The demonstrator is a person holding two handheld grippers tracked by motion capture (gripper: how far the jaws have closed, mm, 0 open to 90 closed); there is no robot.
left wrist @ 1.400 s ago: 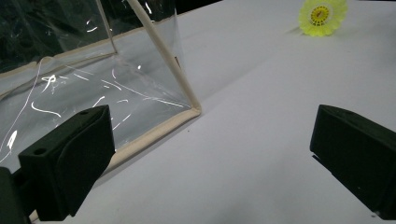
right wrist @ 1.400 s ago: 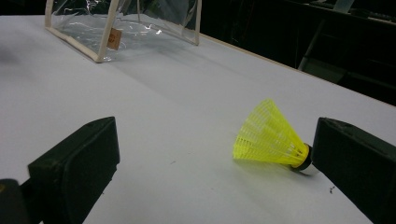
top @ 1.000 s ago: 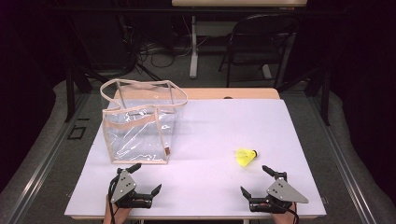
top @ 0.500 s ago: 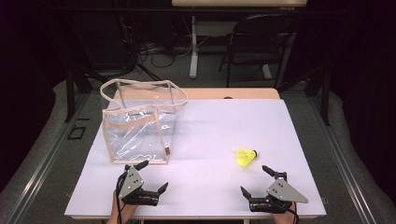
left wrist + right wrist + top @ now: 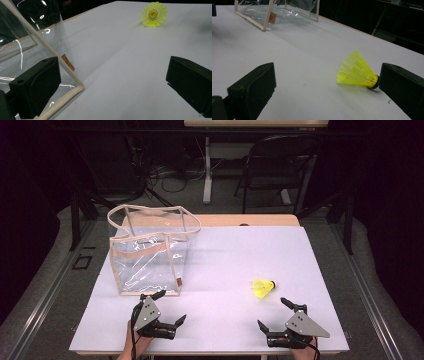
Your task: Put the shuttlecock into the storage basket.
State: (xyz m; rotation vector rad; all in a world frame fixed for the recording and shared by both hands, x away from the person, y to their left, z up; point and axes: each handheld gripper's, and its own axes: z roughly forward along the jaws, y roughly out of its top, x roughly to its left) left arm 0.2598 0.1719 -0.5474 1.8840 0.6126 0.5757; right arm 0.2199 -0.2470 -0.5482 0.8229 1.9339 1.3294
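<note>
White table top (image 5: 240,260) with a tan wooden edge along the far side. Grey carpeted floor (image 5: 45,285) around, floor rails at left and right. Behind: dark folding chair (image 5: 277,165), pale table leg (image 5: 207,170), tangled cables (image 5: 170,172) on the floor. Dark, unlit surroundings; light concentrated on the table.

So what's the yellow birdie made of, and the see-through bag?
The birdie looks like plastic: its yellow skirt is a moulded mesh of thin ribs, slightly glossy, with a small dark tip whose material I can't tell. The bag seems to be clear soft vinyl, since it shines and wrinkles, and the table shows through it. Its beige edging and handles look like woven tape or faux leather.
</note>
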